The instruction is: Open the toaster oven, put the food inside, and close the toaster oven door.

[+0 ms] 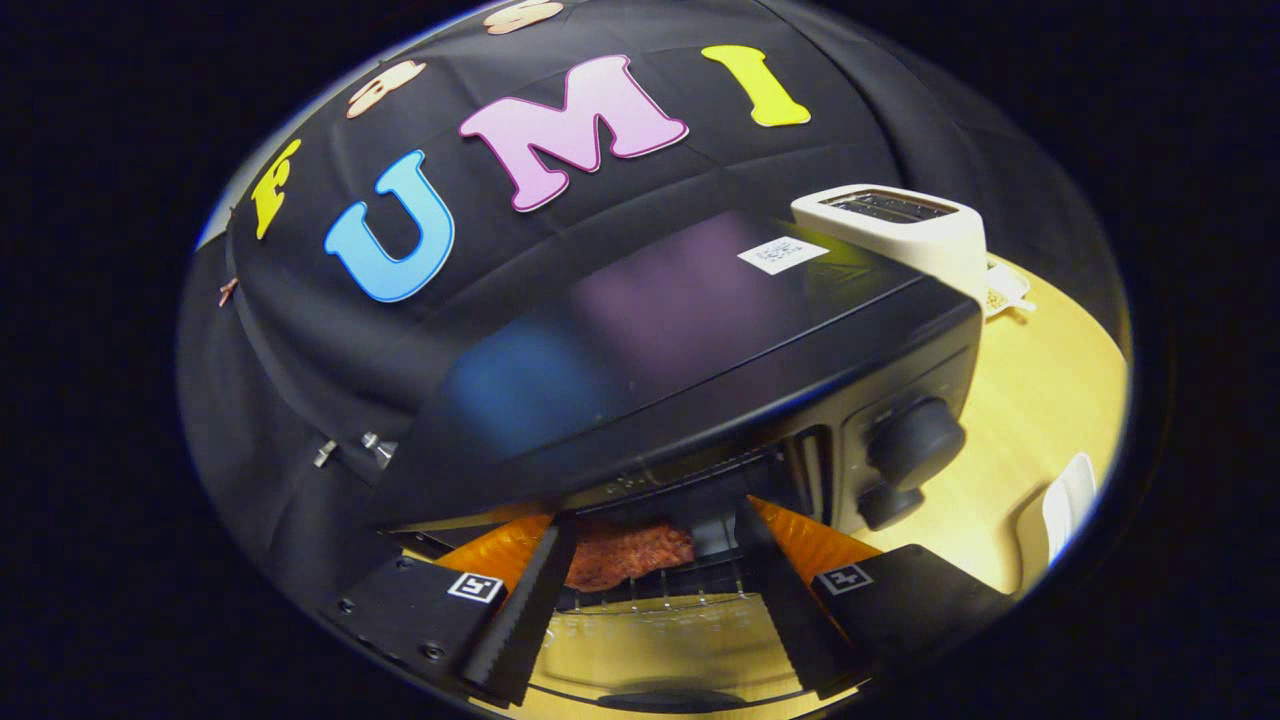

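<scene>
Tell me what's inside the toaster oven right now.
Inside the toaster oven, a reddish-brown piece of food lies on the wire rack, just beyond the open gripper. The oven's top hides the upper and rear cavity, so anything deeper cannot be seen.

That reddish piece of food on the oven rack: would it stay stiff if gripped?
The food looks thin, flat and rough-surfaced, so it probably bends and weighs little. It lies on the rack between the open gripper's fingers, unlikely to roll.

Toaster oven (pixel 700 340) mouth open ahead; food (pixel 628 552) on its rack.
</scene>
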